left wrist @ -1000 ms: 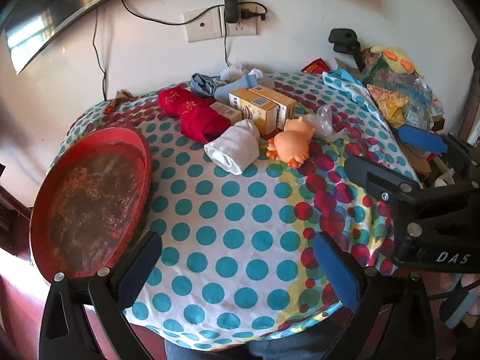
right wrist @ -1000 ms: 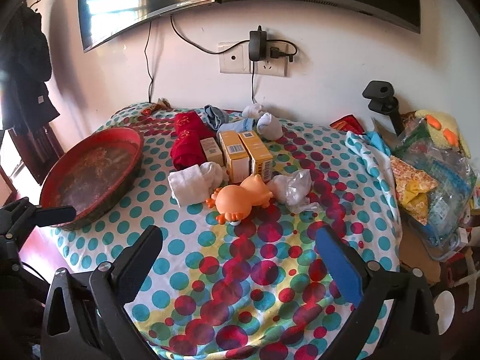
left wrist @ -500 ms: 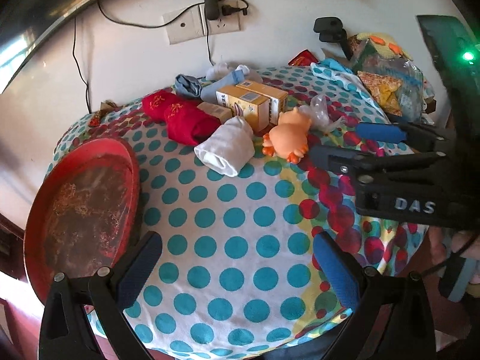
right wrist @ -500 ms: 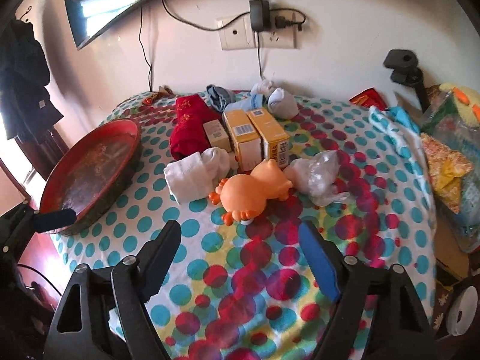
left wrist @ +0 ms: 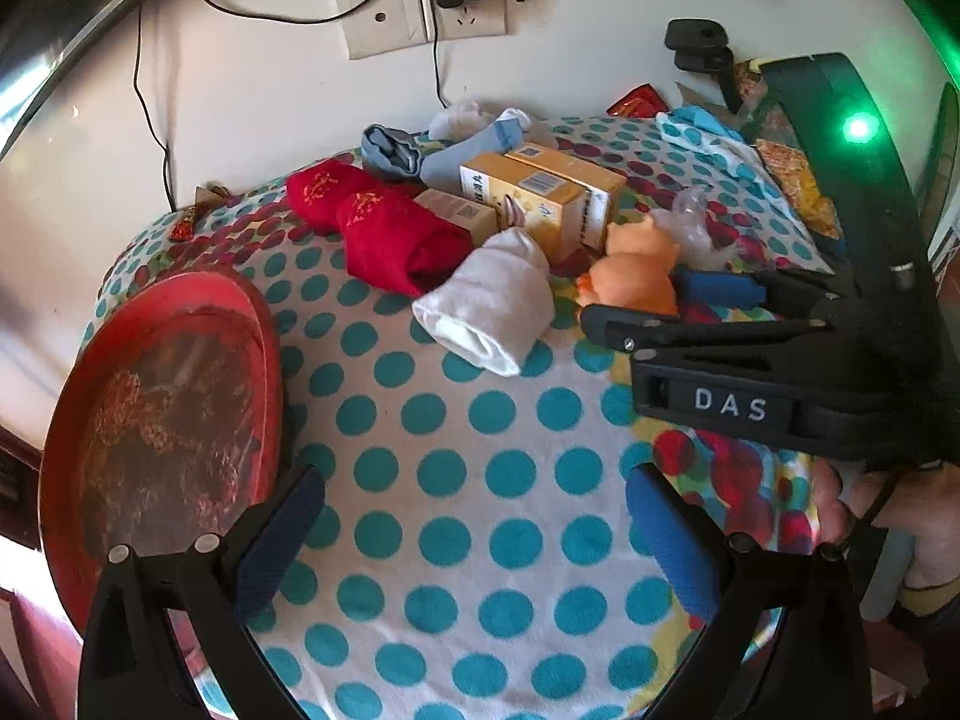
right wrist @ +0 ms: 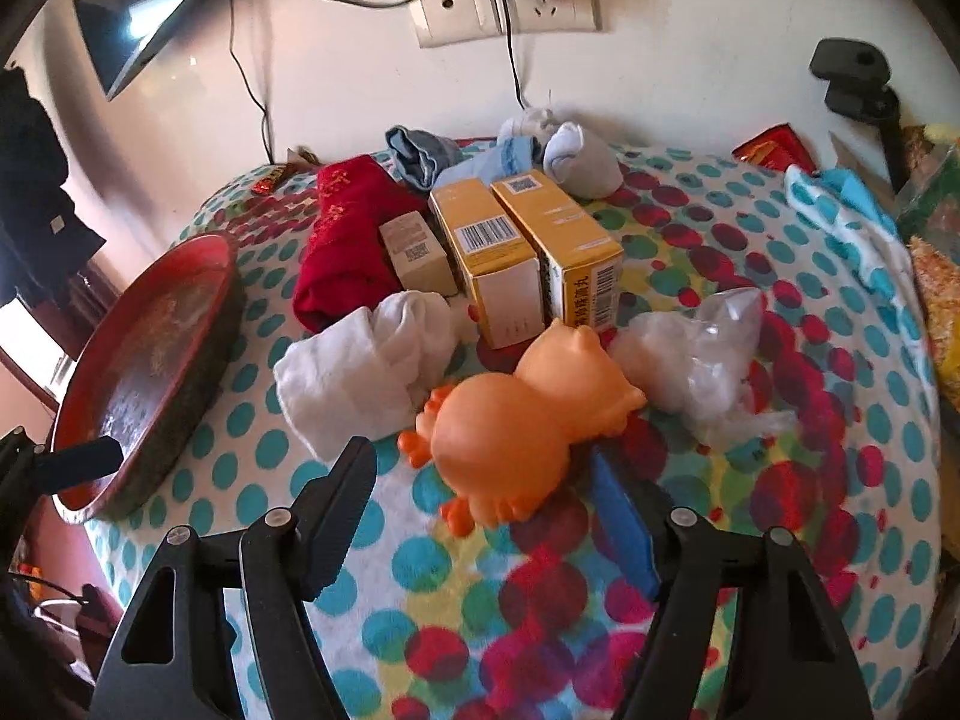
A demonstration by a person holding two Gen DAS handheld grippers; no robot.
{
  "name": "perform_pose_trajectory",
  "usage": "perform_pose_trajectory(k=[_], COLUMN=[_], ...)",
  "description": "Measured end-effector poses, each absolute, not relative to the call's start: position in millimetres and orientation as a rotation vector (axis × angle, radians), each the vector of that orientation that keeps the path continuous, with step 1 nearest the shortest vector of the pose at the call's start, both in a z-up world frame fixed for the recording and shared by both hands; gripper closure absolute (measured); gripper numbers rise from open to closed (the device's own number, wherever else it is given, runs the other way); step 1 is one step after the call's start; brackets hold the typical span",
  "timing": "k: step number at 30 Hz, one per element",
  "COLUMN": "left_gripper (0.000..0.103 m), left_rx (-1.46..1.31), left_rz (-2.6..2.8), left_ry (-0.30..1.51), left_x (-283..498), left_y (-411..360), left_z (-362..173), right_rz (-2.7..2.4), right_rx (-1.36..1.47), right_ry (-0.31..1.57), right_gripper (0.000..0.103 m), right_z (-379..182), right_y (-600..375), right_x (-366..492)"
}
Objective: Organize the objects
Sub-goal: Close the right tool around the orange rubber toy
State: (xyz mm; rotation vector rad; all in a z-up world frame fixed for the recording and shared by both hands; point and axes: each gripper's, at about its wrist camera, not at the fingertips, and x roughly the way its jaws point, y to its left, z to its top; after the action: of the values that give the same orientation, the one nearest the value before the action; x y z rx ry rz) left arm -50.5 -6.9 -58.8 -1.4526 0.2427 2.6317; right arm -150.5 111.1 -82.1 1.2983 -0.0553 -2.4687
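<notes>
An orange rubber toy [right wrist: 516,438] lies on the polka-dot cloth, in front of two yellow boxes [right wrist: 528,258] and a small beige box [right wrist: 417,252]. My right gripper [right wrist: 486,498] is open with its fingers on either side of the toy's rear, not closed on it. In the left wrist view the right gripper [left wrist: 672,306] reaches over the toy [left wrist: 630,282]. A rolled white sock [left wrist: 492,312] lies left of the toy, red socks [left wrist: 384,228] behind it. My left gripper [left wrist: 474,540] is open and empty above bare cloth.
A round red tray [left wrist: 156,420] sits at the table's left edge. Blue and grey socks [right wrist: 480,162] lie at the back by the wall. A crumpled clear plastic bag [right wrist: 702,360] lies right of the toy. Snack bags [right wrist: 930,240] crowd the right side.
My right gripper has moved forward to the orange toy and its fingers have narrowed around it. My left gripper has shifted slightly left and stayed open.
</notes>
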Motion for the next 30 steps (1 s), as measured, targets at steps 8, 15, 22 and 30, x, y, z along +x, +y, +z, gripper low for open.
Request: perform_pose_trajectory(k=[8, 15, 22, 30], left_gripper=[0.0, 0.0, 0.0, 0.0], left_rx=[-1.442, -1.443, -1.447, -1.431], left_rz=[2.613, 2.581, 2.556, 2.527], left_ry=[0.266, 0.292, 0.302, 0.296], left_x=[-70.7, -84.2, -91.8, -97.5], left_y=[-2.8, 4.6, 10.8, 18.6], left_z=[-61.0, -65.4, -72.0, -76.8], right_rz=[-2.458, -2.436, -2.44, -2.472], right_rx=[1.341, 1.341, 1.335, 1.337], right_ry=[-0.118, -0.16, -0.137, -0.097], right_gripper=[0.041, 0.049, 0.05, 0.05], right_z=[-94.1, -96.4, -94.8, -90.9], right_y=[112.7, 115.2, 118.0, 138.7], right_x=[-172.7, -180.8, -180.2, -170.1])
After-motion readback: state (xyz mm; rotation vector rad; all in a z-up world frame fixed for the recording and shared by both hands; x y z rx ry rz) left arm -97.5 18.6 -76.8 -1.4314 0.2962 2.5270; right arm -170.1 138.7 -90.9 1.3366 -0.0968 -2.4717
